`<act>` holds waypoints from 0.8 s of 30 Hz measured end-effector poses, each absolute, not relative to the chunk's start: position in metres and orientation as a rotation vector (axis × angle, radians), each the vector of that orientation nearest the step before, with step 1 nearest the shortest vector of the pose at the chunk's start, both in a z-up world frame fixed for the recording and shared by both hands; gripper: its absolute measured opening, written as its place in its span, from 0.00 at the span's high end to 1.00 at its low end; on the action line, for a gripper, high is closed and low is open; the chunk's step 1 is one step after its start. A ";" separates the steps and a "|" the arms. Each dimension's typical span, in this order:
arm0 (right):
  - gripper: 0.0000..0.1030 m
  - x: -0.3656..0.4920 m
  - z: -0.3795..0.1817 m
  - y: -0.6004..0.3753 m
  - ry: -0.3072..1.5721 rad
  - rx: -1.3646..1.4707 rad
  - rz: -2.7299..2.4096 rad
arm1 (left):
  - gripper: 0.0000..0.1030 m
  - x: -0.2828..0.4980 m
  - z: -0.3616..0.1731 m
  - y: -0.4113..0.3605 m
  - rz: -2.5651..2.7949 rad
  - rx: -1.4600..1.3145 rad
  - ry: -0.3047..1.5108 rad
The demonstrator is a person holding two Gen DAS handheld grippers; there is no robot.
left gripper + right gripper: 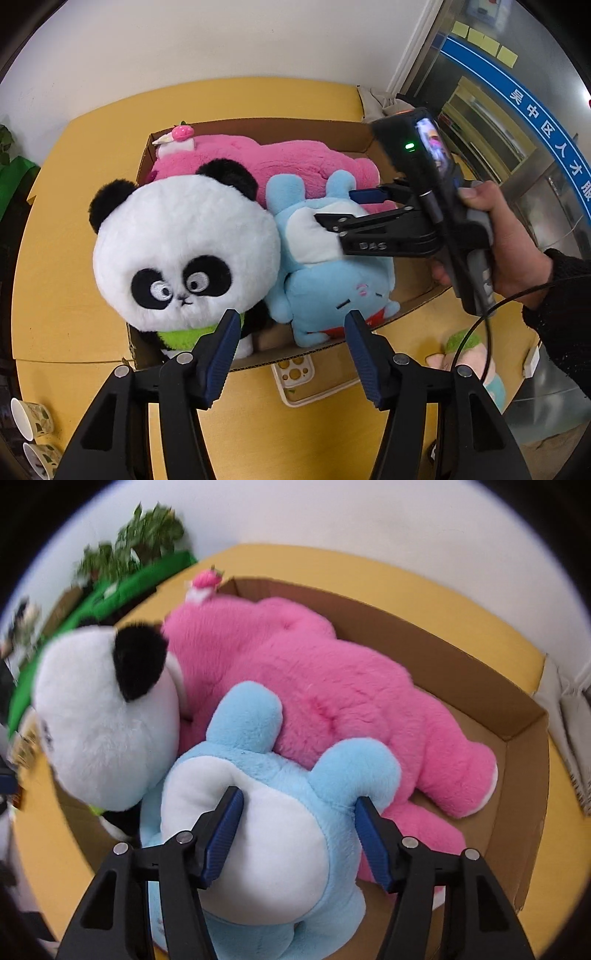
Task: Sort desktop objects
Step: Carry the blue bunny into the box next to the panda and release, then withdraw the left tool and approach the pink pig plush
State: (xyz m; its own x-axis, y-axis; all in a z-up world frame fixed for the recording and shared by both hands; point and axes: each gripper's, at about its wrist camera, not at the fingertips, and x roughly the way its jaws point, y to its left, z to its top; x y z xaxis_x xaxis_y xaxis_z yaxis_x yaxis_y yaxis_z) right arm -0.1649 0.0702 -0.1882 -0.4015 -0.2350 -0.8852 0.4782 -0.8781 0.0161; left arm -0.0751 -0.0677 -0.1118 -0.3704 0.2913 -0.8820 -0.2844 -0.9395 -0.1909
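**Right gripper spread over the blue plush in the box**

The right gripper (pixel 297 805) hangs with its jaws wide apart over the white belly of the blue plush (pixel 258 812), the pads level with the belly but not squeezing it; whether they touch the fur I cannot tell. The left gripper (pixel 291 321) is likewise wide open and holds nothing, poised at 6 o'clock of the box (pixel 258 129).

The blue plush lies in the box, pressed against the panda (pixel 177 243) at its 9 o'clock and resting partly on the pink plush (pixel 332 686) toward 12 o'clock. All three toys sit inside the cardboard walls. Outside, at 5 o'clock in the left view, another small plush (pixel 465 350) lies on the yellow table (pixel 74 258).

The blue plush looks light, soft and squashy, so it should give under the pads. A hold across the belly or a rounded limb would likely serve best; thin fur alone may slip.
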 end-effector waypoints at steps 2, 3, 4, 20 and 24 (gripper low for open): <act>0.40 -0.164 -0.181 0.070 0.310 1.381 -2.338 | 0.39 -0.073 -0.110 -0.067 2.348 -1.519 -0.044; 0.39 -0.164 -0.174 0.074 0.278 1.371 -2.362 | 0.39 -0.073 -0.108 -0.066 2.349 -1.516 -0.058; 0.35 -0.162 -0.165 0.080 0.239 1.359 -2.390 | 0.38 -0.072 -0.106 -0.065 2.350 -1.512 -0.073; 0.00 -0.001 -0.029 0.151 0.114 1.237 -2.675 | 0.00 -0.029 -0.031 -0.016 2.587 -1.385 -0.176; 0.00 0.028 -0.026 0.155 0.136 1.248 -2.678 | 0.00 -0.011 -0.030 -0.004 2.592 -1.407 -0.158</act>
